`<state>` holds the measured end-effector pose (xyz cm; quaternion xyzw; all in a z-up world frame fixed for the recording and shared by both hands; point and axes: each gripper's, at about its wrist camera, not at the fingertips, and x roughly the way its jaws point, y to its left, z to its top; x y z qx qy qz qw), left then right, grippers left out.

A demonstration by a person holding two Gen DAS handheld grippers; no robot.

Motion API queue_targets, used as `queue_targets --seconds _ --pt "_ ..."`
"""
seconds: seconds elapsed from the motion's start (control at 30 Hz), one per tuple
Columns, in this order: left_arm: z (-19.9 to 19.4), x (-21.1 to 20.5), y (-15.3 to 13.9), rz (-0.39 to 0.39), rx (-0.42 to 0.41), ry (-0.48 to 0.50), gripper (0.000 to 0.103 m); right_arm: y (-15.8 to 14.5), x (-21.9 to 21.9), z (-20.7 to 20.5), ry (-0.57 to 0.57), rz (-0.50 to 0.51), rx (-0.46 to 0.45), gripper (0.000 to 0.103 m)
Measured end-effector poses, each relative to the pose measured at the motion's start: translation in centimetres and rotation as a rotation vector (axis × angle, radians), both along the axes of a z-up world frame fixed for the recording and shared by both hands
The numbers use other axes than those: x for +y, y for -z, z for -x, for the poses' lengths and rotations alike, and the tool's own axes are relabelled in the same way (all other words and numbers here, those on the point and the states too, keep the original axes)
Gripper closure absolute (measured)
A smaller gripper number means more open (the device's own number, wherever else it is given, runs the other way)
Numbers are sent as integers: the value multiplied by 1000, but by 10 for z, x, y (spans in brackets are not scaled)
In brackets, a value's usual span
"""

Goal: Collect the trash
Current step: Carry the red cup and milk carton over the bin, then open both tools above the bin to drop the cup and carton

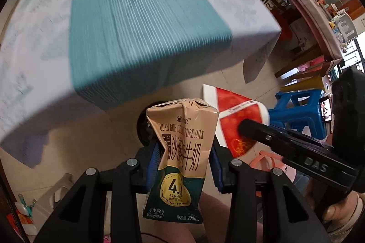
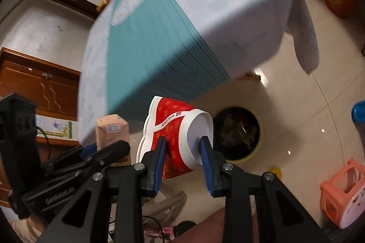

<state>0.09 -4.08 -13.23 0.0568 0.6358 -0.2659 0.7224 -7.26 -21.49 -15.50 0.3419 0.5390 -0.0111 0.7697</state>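
Note:
My left gripper point(image 1: 184, 163) is shut on a crumpled tan and green milk carton point(image 1: 180, 151), held off the table's near edge above the floor. My right gripper point(image 2: 183, 149) is shut on a red and white paper cup point(image 2: 175, 135), one finger inside its rim. The cup also shows in the left wrist view point(image 1: 237, 119), right of the carton. The carton's top shows in the right wrist view point(image 2: 111, 128), at the left. A round bin point(image 2: 237, 133) with a yellow rim and dark trash inside stands on the floor beyond the cup.
The table point(image 1: 136, 21) carries a white cloth with a teal runner and hangs over the floor. A blue stool point(image 1: 298, 108) and a pink stool point(image 2: 342, 192) stand on the tiled floor at the right. Shelves and a wooden cabinet point(image 2: 45, 87) line the walls.

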Motion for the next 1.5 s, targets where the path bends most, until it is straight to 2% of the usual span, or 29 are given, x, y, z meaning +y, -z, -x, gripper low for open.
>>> queue_targets --seconds 0.2,0.47,0.5,0.57,0.63,0.67,0.73,0.87,1.03,1.5 --pt "12 -12 83 -69 24 -51 65 82 -12 -1 -22 12 99 73" --pt "1 -10 168 -131 33 -123 63 194 -16 -17 -46 24 197 73" --pt "0 -10 176 -138 32 -127 61 201 -14 -20 -48 21 199 72" --pt "-1 -6 192 -150 39 -140 47 221 -11 -28 -56 20 203 71" --pt "-4 -1 205 -148 51 -162 28 233 -10 -35 -55 20 213 70" --pt "-5 0 210 -147 61 -170 25 243 -9 -39 -51 17 226 68" --pt "-7 4 217 -158 68 -190 21 253 -8 -43 -48 19 241 55" --pt "-9 12 226 -181 57 -228 17 265 -6 -45 -50 34 262 51" --pt "-8 19 222 -191 24 -262 17 258 -4 -39 -67 85 252 46" --pt "-16 34 206 -192 -37 -330 17 238 -1 -46 -88 159 174 46"
